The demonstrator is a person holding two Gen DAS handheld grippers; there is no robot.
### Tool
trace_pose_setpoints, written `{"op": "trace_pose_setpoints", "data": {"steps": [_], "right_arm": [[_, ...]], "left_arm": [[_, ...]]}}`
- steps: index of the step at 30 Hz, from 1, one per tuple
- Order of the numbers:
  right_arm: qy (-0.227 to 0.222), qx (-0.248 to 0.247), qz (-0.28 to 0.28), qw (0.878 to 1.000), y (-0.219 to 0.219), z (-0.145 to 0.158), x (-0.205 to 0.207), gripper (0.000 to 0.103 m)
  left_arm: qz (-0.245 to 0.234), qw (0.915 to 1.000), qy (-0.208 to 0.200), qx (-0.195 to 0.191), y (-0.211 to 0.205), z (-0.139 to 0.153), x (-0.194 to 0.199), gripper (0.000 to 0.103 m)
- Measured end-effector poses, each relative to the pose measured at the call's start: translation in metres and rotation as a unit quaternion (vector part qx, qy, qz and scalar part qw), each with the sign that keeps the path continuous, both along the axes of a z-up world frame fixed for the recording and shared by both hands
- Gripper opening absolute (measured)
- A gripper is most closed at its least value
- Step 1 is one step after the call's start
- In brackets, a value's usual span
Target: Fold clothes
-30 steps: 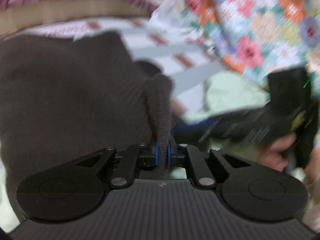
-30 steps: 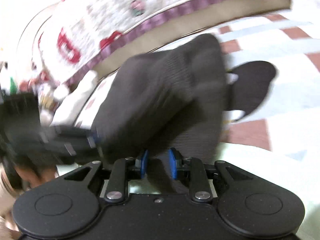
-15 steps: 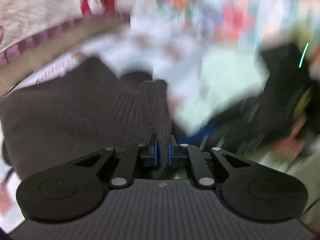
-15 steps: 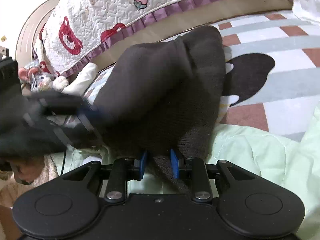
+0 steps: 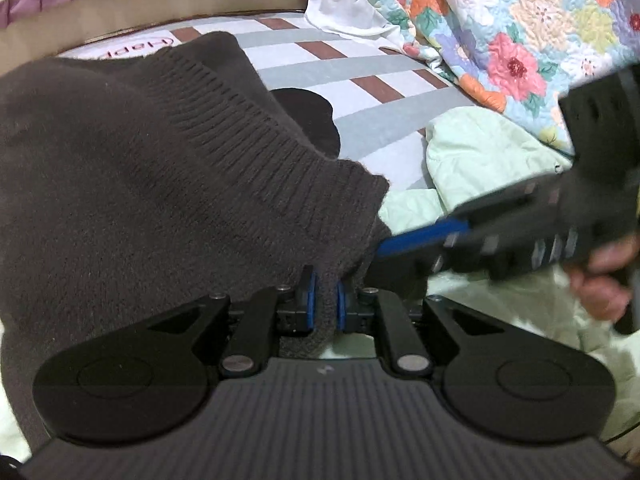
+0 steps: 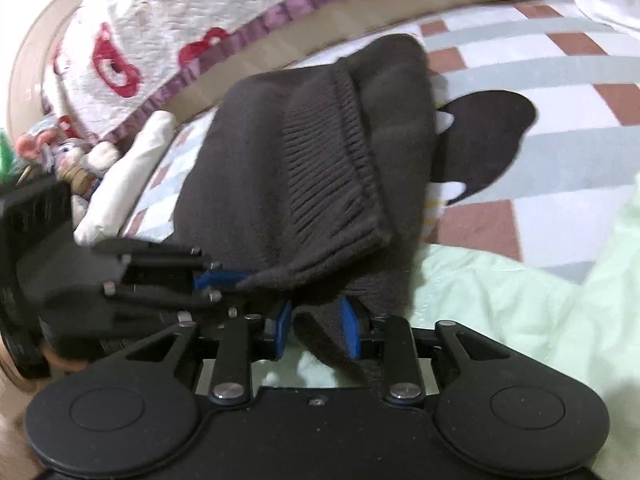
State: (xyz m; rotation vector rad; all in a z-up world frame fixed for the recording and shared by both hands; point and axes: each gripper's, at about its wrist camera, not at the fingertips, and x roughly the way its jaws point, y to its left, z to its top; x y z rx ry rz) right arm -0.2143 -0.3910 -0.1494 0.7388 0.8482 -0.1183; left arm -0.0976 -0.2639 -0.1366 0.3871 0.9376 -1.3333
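Striped bedsheet [image 5: 360, 68], brown sweater [image 5: 132, 184] pinched in left gripper [image 5: 324, 304], right gripper [image 6: 316, 330] alongside

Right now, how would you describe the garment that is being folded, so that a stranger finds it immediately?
On the striped bed sheet, beside the pale green quilt, lies a dark brown knitted sweater. Both grippers pinch its edge. Only it has a ribbed hem; the nearby dark patch is flat print.

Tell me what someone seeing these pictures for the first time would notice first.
The dark brown knit sweater fills the middle of both views, its ribbed hem doubled over, lying on a striped bedsheet. The left gripper is clamped on its near edge, with the right gripper right beside it, cloth between its blue pads. A bright floral quilt stands out at the upper right of the left view.
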Motion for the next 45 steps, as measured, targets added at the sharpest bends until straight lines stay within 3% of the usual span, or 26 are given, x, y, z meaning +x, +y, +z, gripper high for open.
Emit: {"op": "trace_pose_setpoints", "data": {"steps": [2, 5, 9, 12, 14, 16, 19, 23, 28, 30, 31, 32, 33, 35, 39, 42, 45], "right_arm": [[0.007, 0.01, -0.029, 1.0, -0.01, 0.007, -0.001, 0.056], [0.009, -0.005, -0.07, 0.998, -0.017, 0.017, -0.007, 0.056], [0.004, 0.012, -0.089, 0.996, -0.012, 0.009, -0.01, 0.056], [0.001, 0.026, -0.102, 0.994, -0.008, 0.002, -0.012, 0.055], [-0.001, 0.035, -0.111, 0.993, -0.005, -0.003, -0.014, 0.035], [-0.003, 0.044, -0.12, 0.992, -0.003, -0.007, -0.015, 0.029], [-0.006, 0.058, -0.133, 0.989, 0.001, -0.014, -0.017, 0.005], [0.012, 0.037, -0.131, 0.991, 0.004, -0.017, -0.015, 0.001], [0.028, 0.013, -0.117, 0.993, 0.01, -0.012, -0.007, 0.0], [0.038, -0.019, -0.103, 0.994, 0.014, -0.001, -0.003, 0.0], [0.043, -0.047, -0.093, 0.994, 0.015, 0.009, -0.002, 0.006], [0.048, -0.075, -0.082, 0.993, 0.016, 0.02, -0.001, 0.017], [0.053, -0.103, -0.071, 0.991, 0.017, 0.031, 0.0, 0.022], [0.04, -0.159, -0.067, 0.984, 0.013, 0.055, 0.002, 0.038], [0.005, -0.167, -0.04, 0.985, -0.009, 0.067, 0.03, 0.038], [0.005, -0.195, 0.017, 0.981, -0.018, 0.057, 0.087, 0.04], [0.011, -0.199, 0.061, 0.978, -0.025, 0.049, 0.14, 0.043]], "left_arm": [[-0.003, 0.9997, -0.021, 0.009, -0.003, 0.003, -0.006, 0.012], [-0.006, 0.9999, -0.012, 0.003, -0.001, 0.008, -0.006, 0.02], [0.006, 0.9981, 0.059, -0.018, 0.01, 0.012, 0.004, 0.042], [0.004, 0.9975, 0.068, -0.019, 0.009, 0.011, 0.004, 0.046], [0.001, 0.9969, 0.076, -0.019, 0.009, 0.012, 0.004, 0.047], [0.001, 0.9947, 0.099, -0.027, 0.015, 0.016, 0.009, 0.05], [0.017, 0.9893, 0.132, -0.06, 0.029, 0.028, 0.02, 0.051], [0.039, 0.9831, 0.147, -0.102, 0.042, 0.046, 0.033, 0.049], [0.069, 0.9847, 0.115, -0.112, 0.056, 0.059, 0.048, 0.05], [0.088, 0.9851, 0.1, -0.108, 0.06, 0.064, 0.06, 0.051], [0.104, 0.9856, 0.086, -0.103, 0.062, 0.067, 0.067, 0.051], [0.132, 0.985, 0.061, -0.093, 0.063, 0.07, 0.076, 0.049], [0.165, 0.9824, 0.031, -0.083, 0.063, 0.073, 0.086, 0.048], [0.19, 0.9787, 0.023, -0.074, 0.059, 0.074, 0.112, 0.048], [0.204, 0.9769, 0.031, -0.057, 0.044, 0.071, 0.172, 0.046], [0.222, 0.9739, 0.029, -0.038, 0.029, 0.061, 0.216, 0.046], [0.248, 0.9651, 0.068, -0.048, 0.026, 0.037, 0.249, 0.045]]}}
